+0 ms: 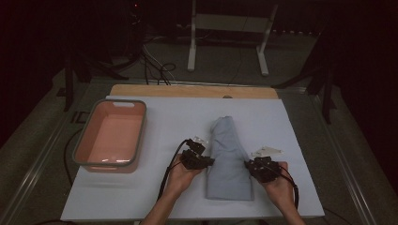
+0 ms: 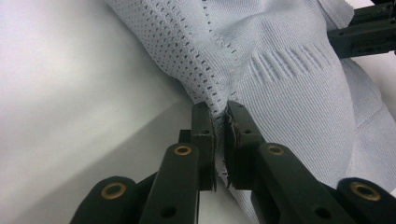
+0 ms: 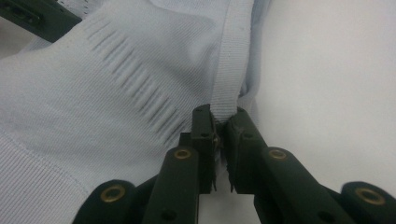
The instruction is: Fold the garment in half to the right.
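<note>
Your left gripper [image 1: 199,159] and right gripper [image 1: 259,168] each pinch an edge of the garment [image 1: 228,159] lying mid-counter [image 1: 178,117]. Soft, light knit; it sags, so hold hems.

A pink basin [image 1: 112,136] blocks the tabletop's [image 1: 173,122] left side; bare room lies between it and the folded cloth [image 1: 228,159].

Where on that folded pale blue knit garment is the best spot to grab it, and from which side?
By its long side edges, one gripper from each side, probably. The garment lies flat as a long narrow strip on the white table, so only its edges offer a thin fold to pinch. The left gripper is shut on the left edge, and the right gripper on the ribbed right edge.
</note>
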A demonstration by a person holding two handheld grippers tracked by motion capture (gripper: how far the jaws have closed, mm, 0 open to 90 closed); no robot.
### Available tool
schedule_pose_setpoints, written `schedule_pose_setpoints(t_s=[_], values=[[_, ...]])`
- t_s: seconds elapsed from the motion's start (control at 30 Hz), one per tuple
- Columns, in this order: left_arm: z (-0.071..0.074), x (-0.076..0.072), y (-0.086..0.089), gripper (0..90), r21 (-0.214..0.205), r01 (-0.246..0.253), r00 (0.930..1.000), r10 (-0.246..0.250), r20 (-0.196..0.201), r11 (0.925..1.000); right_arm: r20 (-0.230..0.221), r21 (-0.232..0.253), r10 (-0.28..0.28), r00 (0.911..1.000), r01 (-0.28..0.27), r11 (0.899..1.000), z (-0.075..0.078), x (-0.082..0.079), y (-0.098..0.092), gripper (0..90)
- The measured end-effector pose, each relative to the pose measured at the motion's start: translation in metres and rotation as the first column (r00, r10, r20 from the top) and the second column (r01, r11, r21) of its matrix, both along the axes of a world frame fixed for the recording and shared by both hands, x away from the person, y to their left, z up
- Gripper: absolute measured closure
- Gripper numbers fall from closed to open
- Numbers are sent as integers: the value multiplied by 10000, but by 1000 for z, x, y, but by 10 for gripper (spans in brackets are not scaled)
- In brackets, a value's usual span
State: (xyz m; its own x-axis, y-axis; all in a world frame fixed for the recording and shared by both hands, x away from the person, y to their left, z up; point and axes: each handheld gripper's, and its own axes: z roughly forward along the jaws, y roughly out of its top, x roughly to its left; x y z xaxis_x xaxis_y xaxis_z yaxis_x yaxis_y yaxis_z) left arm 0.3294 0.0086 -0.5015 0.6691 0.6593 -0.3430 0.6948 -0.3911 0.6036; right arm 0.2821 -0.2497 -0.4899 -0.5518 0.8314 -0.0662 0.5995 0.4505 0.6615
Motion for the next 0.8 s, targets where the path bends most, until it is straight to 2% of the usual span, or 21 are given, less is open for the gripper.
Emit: schedule_pose_setpoints(t_s=[0.3,0.8], values=[[2,0,13,841,33,-233,9997,233,46,9997,-109,166,138,9998,-136,9998,-1,6,12,825],[3,0,35,841,115,-683,9975,681,162,9976,-32,252,450,9990,-449,9987,-1,13,32,825]])
